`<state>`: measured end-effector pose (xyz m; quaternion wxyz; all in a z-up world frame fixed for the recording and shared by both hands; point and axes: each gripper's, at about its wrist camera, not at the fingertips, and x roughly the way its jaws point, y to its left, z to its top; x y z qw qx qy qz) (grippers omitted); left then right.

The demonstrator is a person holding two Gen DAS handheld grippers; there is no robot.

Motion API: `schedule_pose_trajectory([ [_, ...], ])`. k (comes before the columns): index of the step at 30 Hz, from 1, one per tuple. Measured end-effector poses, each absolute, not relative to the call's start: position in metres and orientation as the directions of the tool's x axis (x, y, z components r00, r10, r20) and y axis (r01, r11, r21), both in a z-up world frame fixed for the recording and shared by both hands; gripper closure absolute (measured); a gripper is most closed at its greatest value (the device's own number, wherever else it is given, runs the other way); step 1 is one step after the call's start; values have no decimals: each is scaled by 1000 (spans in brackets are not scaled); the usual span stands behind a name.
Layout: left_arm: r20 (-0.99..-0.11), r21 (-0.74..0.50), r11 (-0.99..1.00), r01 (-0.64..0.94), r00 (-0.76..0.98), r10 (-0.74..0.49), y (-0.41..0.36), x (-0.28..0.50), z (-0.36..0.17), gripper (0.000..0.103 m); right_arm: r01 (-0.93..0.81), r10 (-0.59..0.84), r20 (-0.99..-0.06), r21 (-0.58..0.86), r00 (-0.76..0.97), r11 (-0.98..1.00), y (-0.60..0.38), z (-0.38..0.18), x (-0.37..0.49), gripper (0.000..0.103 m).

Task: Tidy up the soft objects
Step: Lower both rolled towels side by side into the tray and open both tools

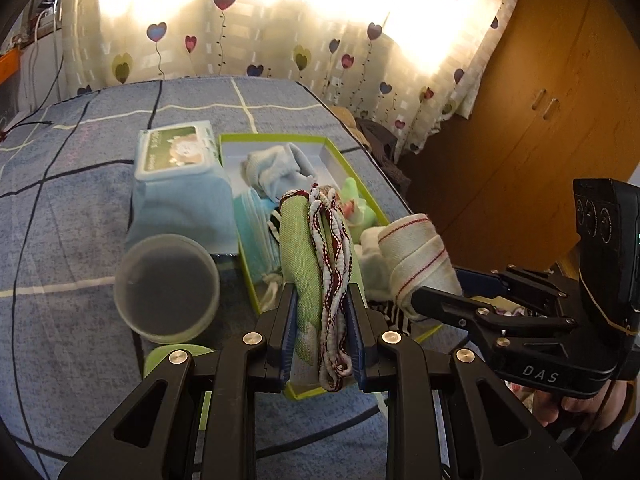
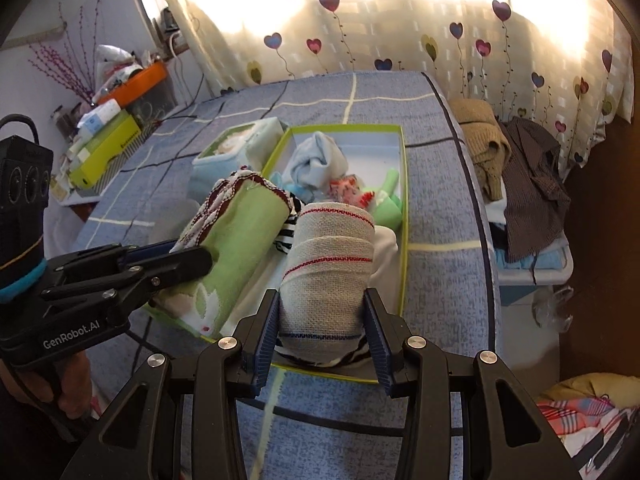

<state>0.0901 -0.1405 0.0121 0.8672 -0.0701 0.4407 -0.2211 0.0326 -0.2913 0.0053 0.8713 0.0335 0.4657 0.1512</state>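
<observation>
My left gripper [image 1: 322, 336] is shut on a rolled green cloth [image 1: 298, 248] with a red-and-white braided edge, held over the near end of a green-rimmed box [image 1: 352, 168]. My right gripper [image 2: 322, 334] is shut on a rolled beige cloth [image 2: 330, 264] with red stitched lines, also over the box [image 2: 402, 200]. In the right wrist view the left gripper [image 2: 192, 258] and its green cloth [image 2: 240, 232] sit just left of the beige roll. In the left wrist view the right gripper [image 1: 436, 292] holds the beige roll [image 1: 416, 248] at right. Inside the box lie a pale blue cloth [image 2: 316, 158], striped fabric and green pieces.
A wet-wipes pack [image 1: 176, 152] stands left of the box, with a clear round plastic tub [image 1: 168, 284] in front of it. All rest on a blue checked bedspread [image 2: 444, 240]. Clothes [image 2: 524, 176] are piled at the bed's right; a cluttered shelf [image 2: 108, 140] lies left.
</observation>
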Motion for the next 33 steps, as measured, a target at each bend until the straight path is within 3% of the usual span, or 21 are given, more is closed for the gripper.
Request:
schedule_pose_trajectory([
  [12,-761,-324,895,307,477,-439,-153,103,-7,79,-222,275,-811,184,516,958,-288,-11,54,62],
  [29,-728,-327,899,293,529,-437,-141,96,6,75,-245,298,-782,190,548,951,-288,4,38,61],
  [31,-731,-321,900,296,526,-434,-142,97,4,75,-242,296,-781,190,550,951,-288,4,37,62],
  [33,-732,-313,900,305,525,-433,-145,97,4,75,-240,290,-779,183,556,953,-289,3,36,71],
])
